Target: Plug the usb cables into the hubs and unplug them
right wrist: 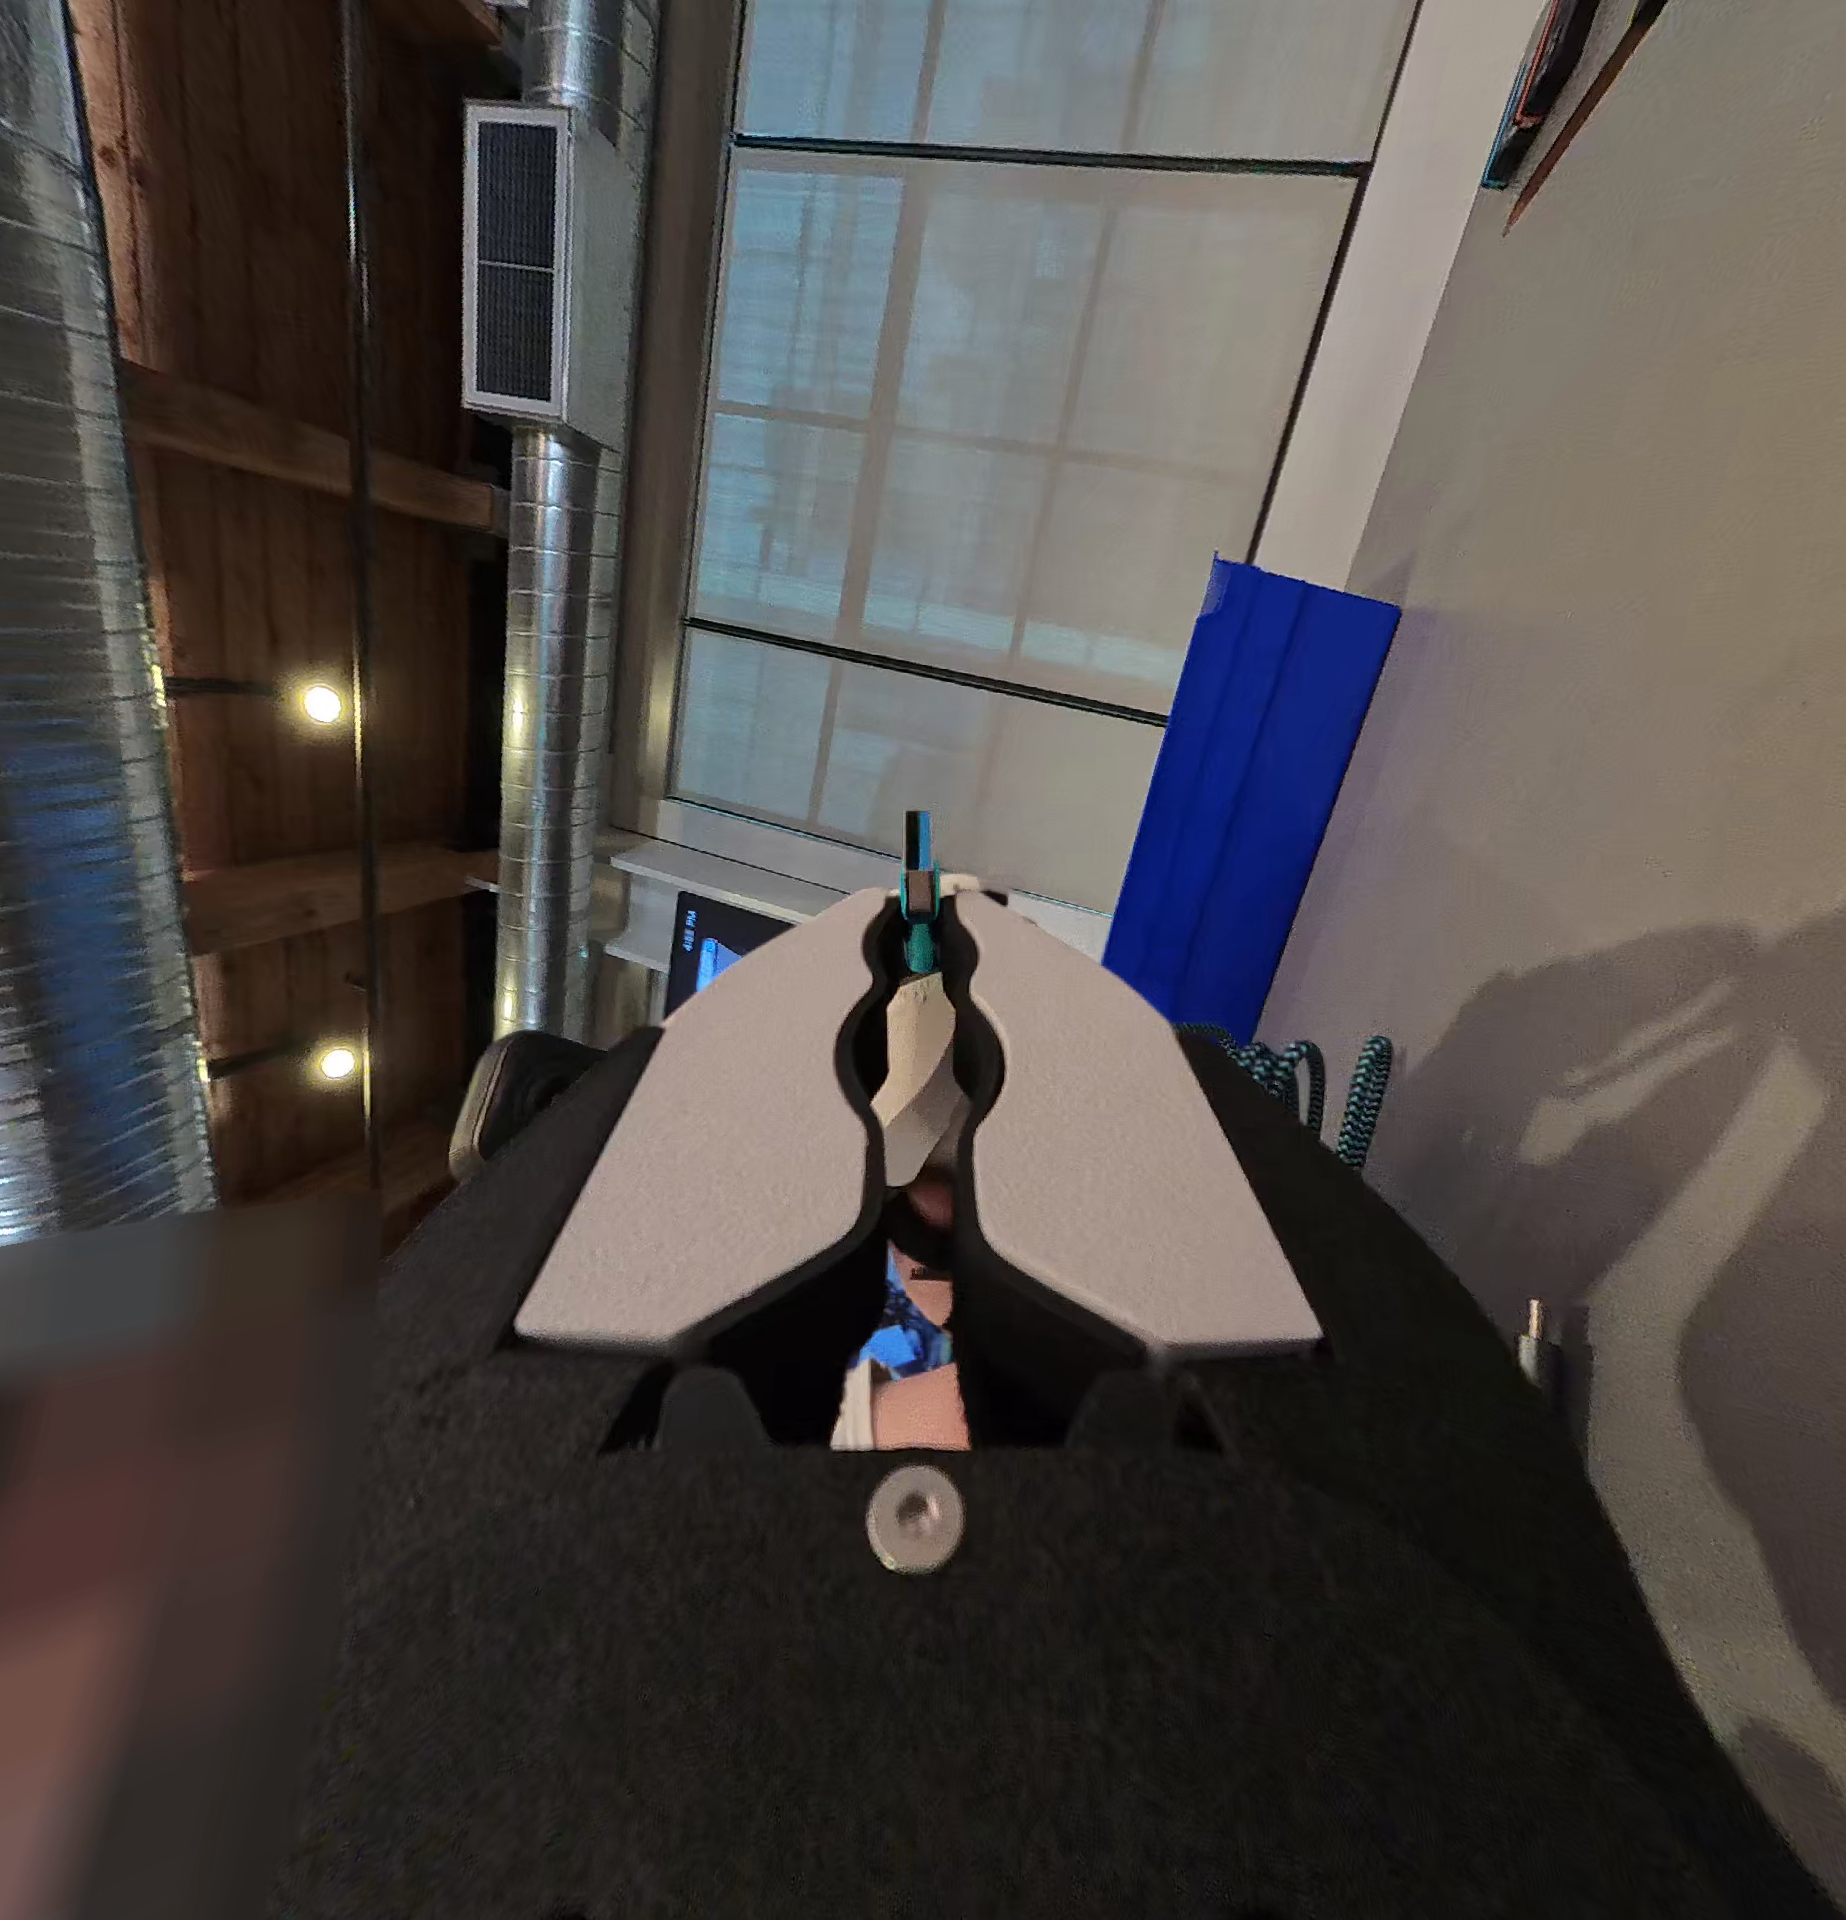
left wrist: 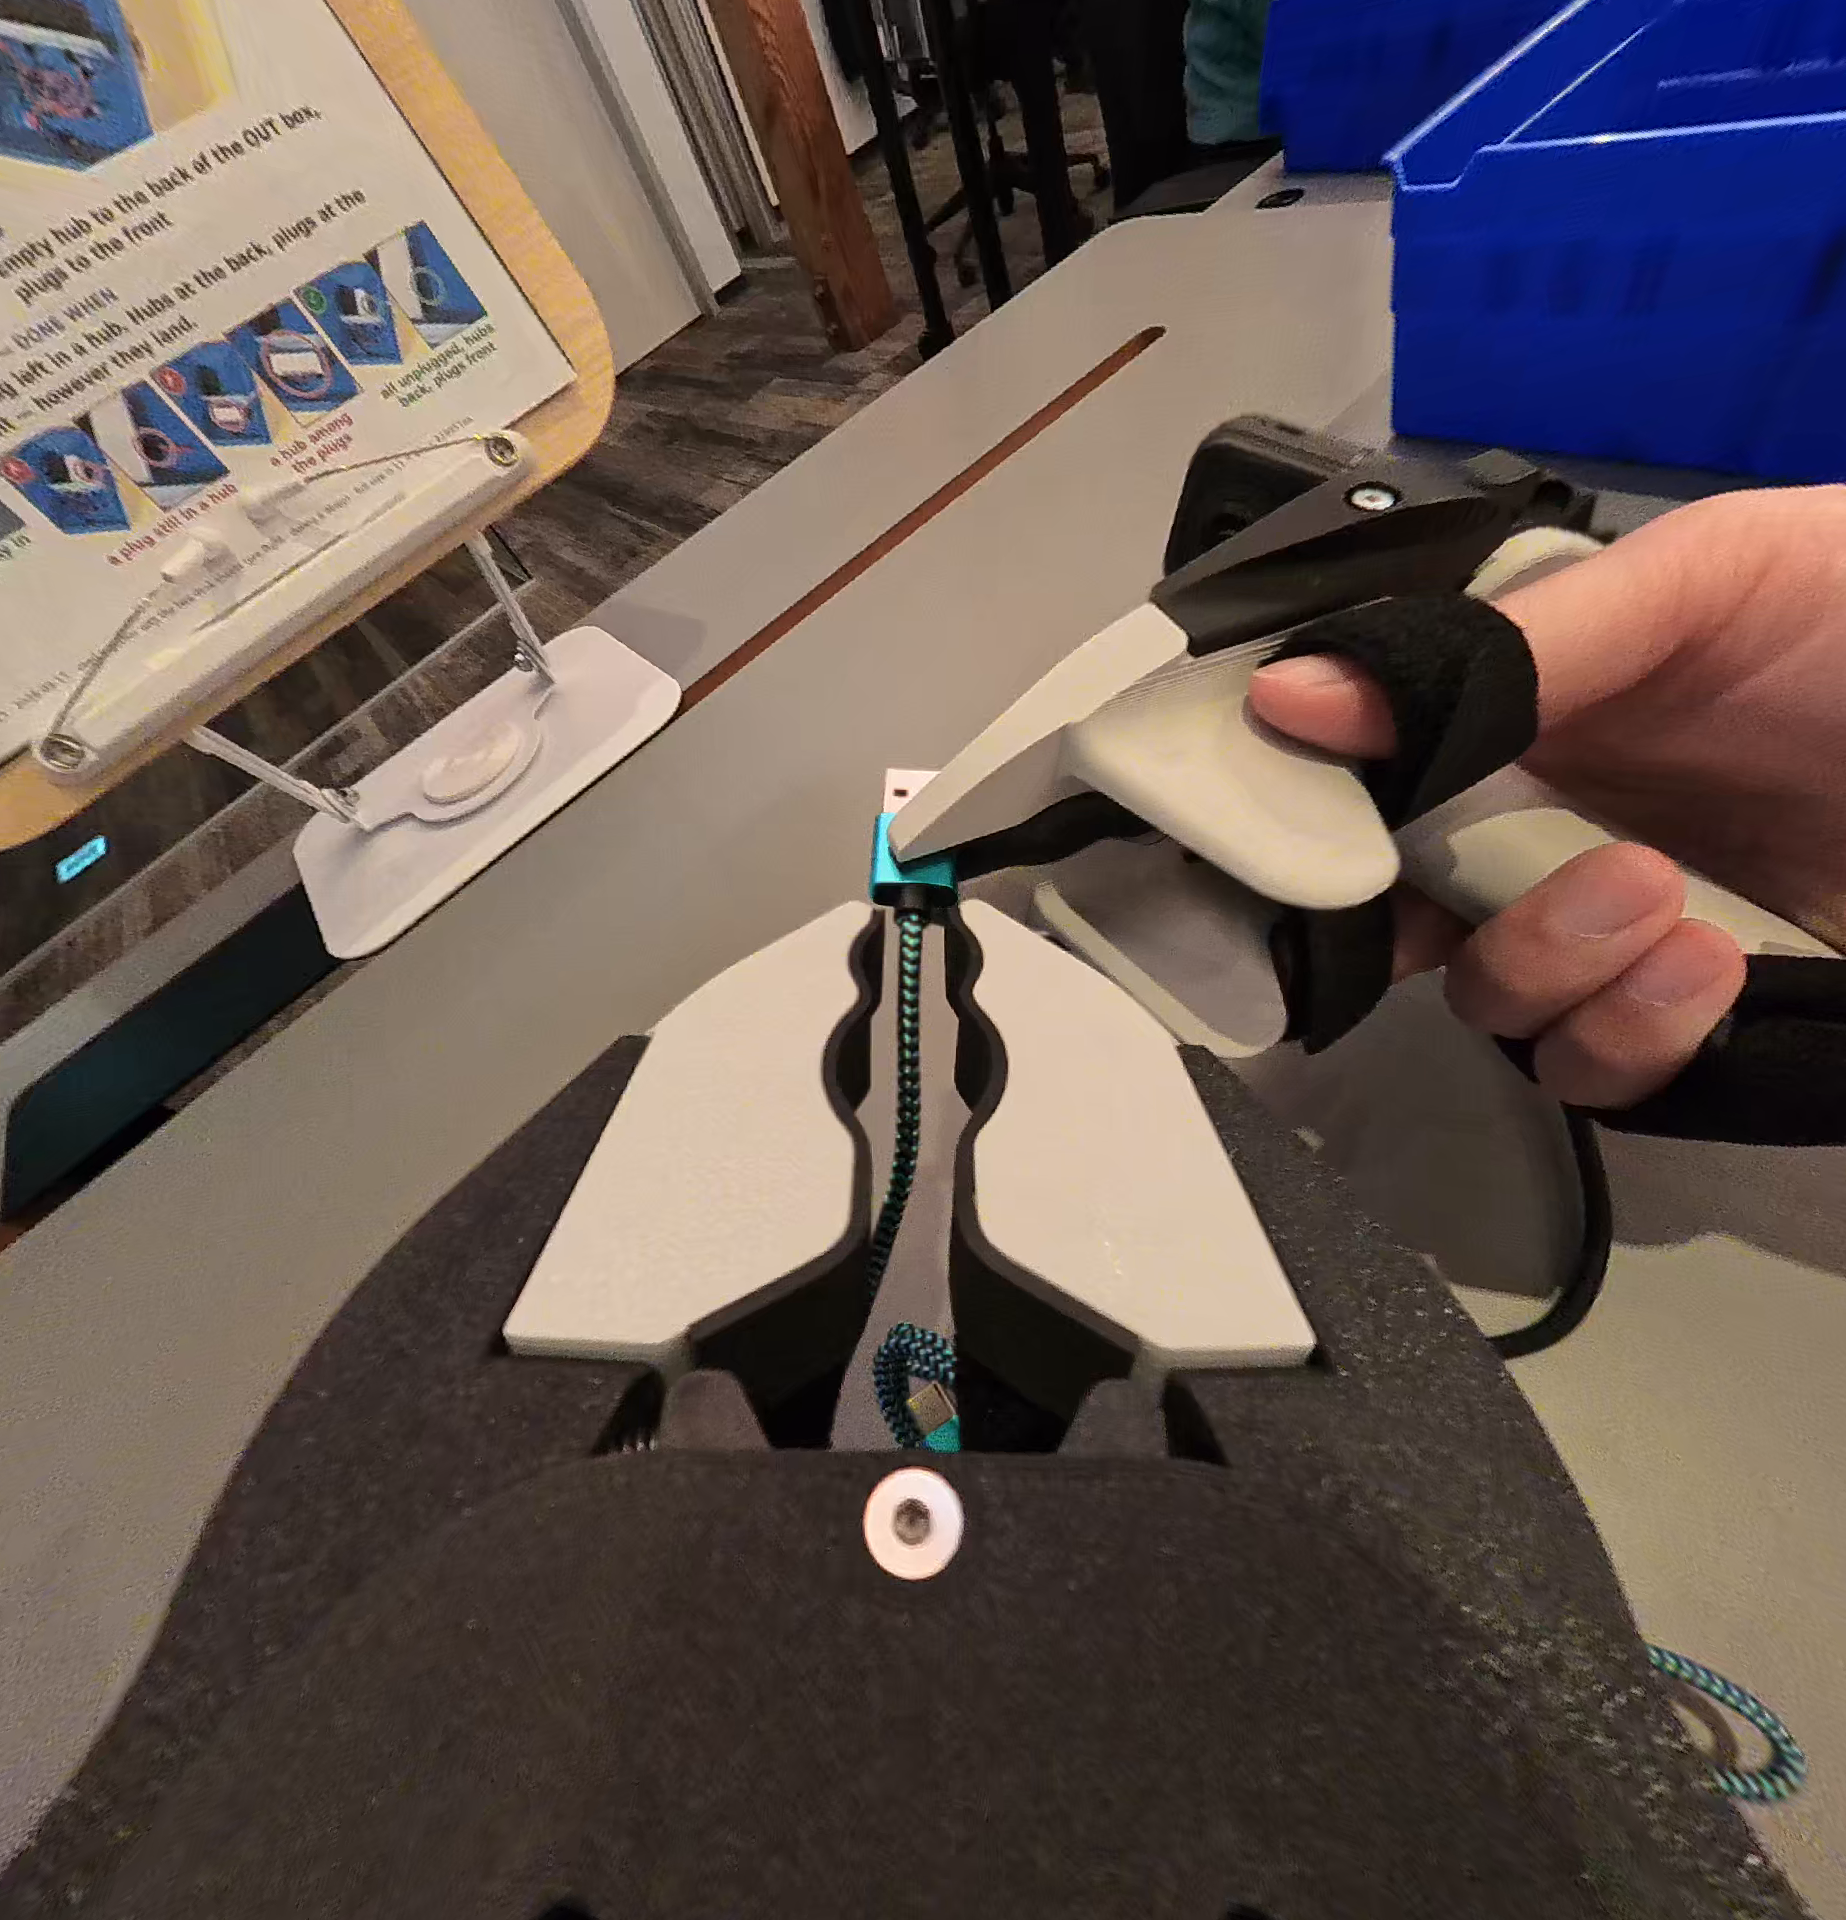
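Left gripper (left wrist: 914, 914) pinches the cable (left wrist: 906, 1101); right gripper (right wrist: 921, 914) clamps its plug (left wrist: 911, 857). Opposed pulls may twist the plug loose.

a grey worktop (left wrist: 773, 644) with a narrow slot runs toward dark wood-plank flooring (left wrist: 690, 416) and a timber post (left wrist: 794, 156). elsewhere, a large paned window (right wrist: 1002, 468), silver ductwork (right wrist: 555, 675), wooden beams (right wrist: 306, 447) and two glowing lamps (right wrist: 321, 704).

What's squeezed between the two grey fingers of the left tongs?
The braided teal cable runs between them, shown in the left wrist view; its teal plug sticks out past the tips.
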`<state>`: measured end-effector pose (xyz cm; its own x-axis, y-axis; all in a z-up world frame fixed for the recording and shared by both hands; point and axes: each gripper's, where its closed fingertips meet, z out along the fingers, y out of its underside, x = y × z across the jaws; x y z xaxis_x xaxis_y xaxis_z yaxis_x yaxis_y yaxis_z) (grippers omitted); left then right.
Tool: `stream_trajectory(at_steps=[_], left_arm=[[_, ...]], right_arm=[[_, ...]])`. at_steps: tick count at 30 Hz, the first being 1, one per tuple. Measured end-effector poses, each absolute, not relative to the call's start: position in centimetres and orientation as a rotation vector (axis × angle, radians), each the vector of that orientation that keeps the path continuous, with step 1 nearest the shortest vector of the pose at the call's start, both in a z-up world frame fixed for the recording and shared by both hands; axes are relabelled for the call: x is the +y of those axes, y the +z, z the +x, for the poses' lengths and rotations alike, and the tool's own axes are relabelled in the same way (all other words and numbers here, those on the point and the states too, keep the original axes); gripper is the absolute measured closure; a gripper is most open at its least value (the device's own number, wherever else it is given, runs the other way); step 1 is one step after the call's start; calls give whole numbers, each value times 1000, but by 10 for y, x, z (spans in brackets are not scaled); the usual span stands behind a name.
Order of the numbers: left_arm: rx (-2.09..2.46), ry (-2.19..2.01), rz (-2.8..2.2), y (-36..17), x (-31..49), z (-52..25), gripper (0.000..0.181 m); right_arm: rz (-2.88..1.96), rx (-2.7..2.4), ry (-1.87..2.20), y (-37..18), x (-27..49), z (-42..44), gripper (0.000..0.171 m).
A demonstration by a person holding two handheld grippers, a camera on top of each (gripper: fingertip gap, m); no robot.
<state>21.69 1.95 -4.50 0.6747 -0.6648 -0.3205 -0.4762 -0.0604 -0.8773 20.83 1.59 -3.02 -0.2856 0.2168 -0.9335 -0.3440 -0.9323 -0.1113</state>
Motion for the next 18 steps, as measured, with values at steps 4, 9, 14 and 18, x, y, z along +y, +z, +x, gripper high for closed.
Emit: stream_trajectory(at_steps=[4, 9, 14, 18], left_arm=[[900, -183, -1694, -43, 24, 217, 166], [892, -202, -1639, -37, 24, 221, 165], [907, -206, -1625, -36, 24, 223, 164], [911, -190, -1571, -28, 21, 225, 160]], right_arm=[[-1598, 194, 2329, -29, 19, 211, 165], [-1549, 227, 2410, -25, 20, 214, 165], [-1557, 226, 2412, -26, 20, 215, 165], [-1559, 232, 2431, -27, 17, 211, 165]])
